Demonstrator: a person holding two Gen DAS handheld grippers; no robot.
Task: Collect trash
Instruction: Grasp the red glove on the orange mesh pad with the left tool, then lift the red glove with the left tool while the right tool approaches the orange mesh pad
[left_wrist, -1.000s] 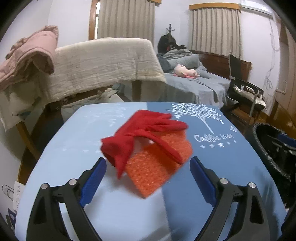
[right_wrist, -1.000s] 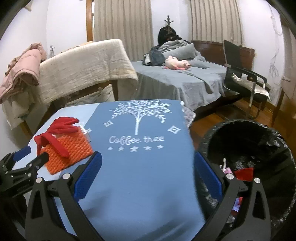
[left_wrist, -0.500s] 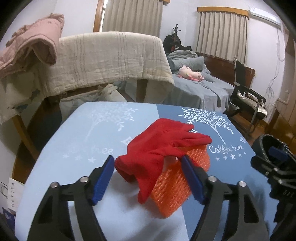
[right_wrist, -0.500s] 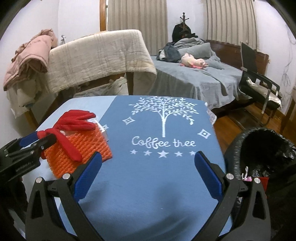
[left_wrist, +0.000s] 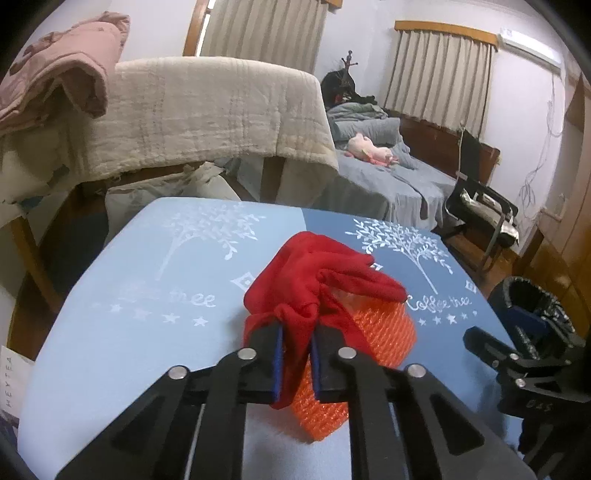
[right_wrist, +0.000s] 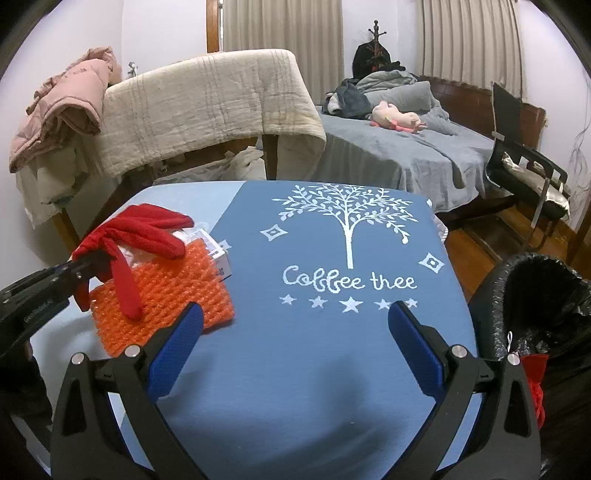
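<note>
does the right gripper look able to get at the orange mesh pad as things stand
Probably yes. The right gripper stands open over bare cloth, and the near edge of the orange mesh pad lies uncovered just beside its left finger. The red glove, pinched by the left gripper, drapes only across the pad's top.

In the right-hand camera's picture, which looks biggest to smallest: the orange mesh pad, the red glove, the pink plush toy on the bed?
1. Orange mesh pad
2. Red glove, nearly as big; close call
3. Pink plush toy, smallest, though it lies much farther away, so its real size is unsure.
</note>
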